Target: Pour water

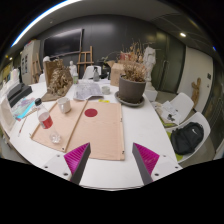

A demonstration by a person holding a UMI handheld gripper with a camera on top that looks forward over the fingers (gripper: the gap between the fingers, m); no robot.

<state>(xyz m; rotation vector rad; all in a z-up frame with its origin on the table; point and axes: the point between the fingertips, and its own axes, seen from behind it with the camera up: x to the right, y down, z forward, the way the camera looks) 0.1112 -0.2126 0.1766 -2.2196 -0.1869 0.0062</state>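
The bottle with a red label, judged light, smooth and best gripped around its middle, is being seen standing far left on the surface near a small cup, contents indiscernible, while the tool is being held spread and empty.

My hand-held gripper hangs above the white bench, fingers spread wide with nothing between them. Beyond them lies a tan mat (red dot on it), and farther off a potted plant.
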